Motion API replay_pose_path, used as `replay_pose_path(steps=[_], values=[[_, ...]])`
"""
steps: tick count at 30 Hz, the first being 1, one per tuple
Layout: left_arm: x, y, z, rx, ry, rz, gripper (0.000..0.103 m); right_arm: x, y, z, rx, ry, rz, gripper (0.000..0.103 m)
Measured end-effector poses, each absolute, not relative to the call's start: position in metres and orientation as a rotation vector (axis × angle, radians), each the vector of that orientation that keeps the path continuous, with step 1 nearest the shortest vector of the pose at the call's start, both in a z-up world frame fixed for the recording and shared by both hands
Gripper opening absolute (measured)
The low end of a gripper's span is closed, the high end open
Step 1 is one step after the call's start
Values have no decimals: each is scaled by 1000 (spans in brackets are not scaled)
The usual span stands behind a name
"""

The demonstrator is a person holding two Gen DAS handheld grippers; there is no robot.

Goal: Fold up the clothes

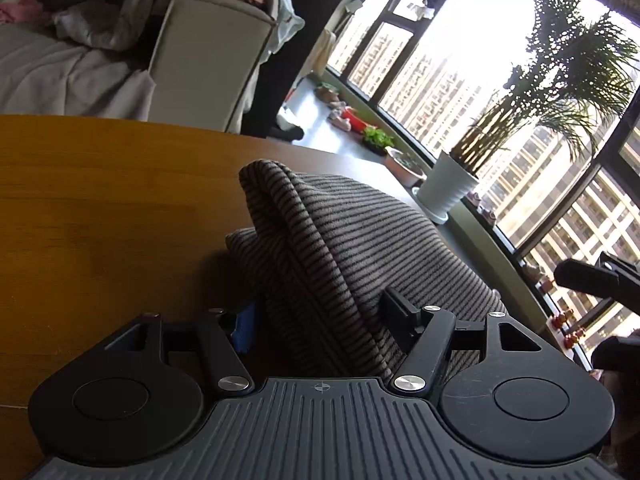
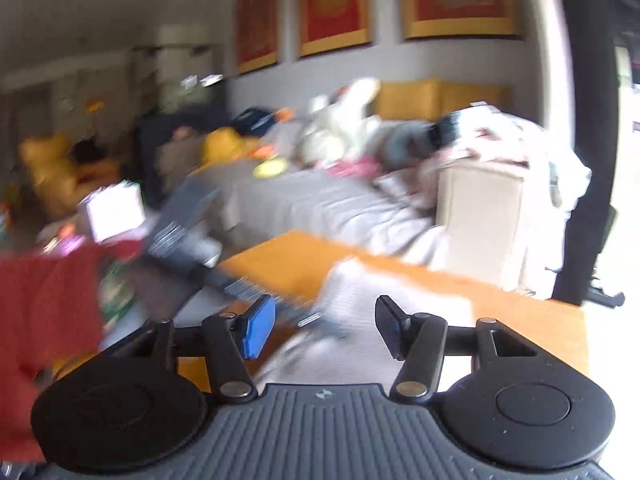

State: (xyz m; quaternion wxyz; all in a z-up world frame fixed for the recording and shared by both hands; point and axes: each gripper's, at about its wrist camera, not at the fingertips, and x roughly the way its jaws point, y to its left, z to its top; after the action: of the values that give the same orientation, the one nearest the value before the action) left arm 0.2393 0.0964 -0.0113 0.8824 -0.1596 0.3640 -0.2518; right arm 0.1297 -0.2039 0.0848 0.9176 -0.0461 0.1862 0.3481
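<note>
Striped garment (image 1: pixel 340 248) sits between left tongs (image 1: pixel 320 320); right tongs (image 2: pixel 325 330) gape.

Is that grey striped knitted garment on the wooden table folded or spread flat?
Bunched, not flat: the grey striped garment rises in a doubled ridge between the left gripper's fingers.

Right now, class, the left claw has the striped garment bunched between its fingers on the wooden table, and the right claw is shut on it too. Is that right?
Not quite. The left claw does hold the striped garment over the wooden table, but the right claw is open and holds nothing, as the right wrist view shows.
</note>
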Motion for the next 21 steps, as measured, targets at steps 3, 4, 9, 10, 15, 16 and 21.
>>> replay_pose_path(steps=[3, 4, 9, 10, 15, 16, 21], values=[[238, 99, -13, -347, 754, -527, 70, 175, -198, 85, -69, 422, 670, 56], [238, 99, -14, -352, 753, -528, 70, 190, -192, 80, -74, 456, 661, 56], [236, 105, -19, -377, 750, -536, 71, 242, -176, 35, -169, 640, 568, 58], [236, 106, -20, -380, 751, -534, 71, 239, -175, 33, -183, 620, 570, 58], [234, 111, -25, -402, 754, -535, 75, 232, -192, 41, -108, 610, 578, 80], [234, 111, -25, -402, 753, -532, 75, 232, -198, 41, -93, 605, 562, 83], [231, 110, -25, -413, 758, -505, 77, 246, -238, 22, 137, 693, 513, 93]])
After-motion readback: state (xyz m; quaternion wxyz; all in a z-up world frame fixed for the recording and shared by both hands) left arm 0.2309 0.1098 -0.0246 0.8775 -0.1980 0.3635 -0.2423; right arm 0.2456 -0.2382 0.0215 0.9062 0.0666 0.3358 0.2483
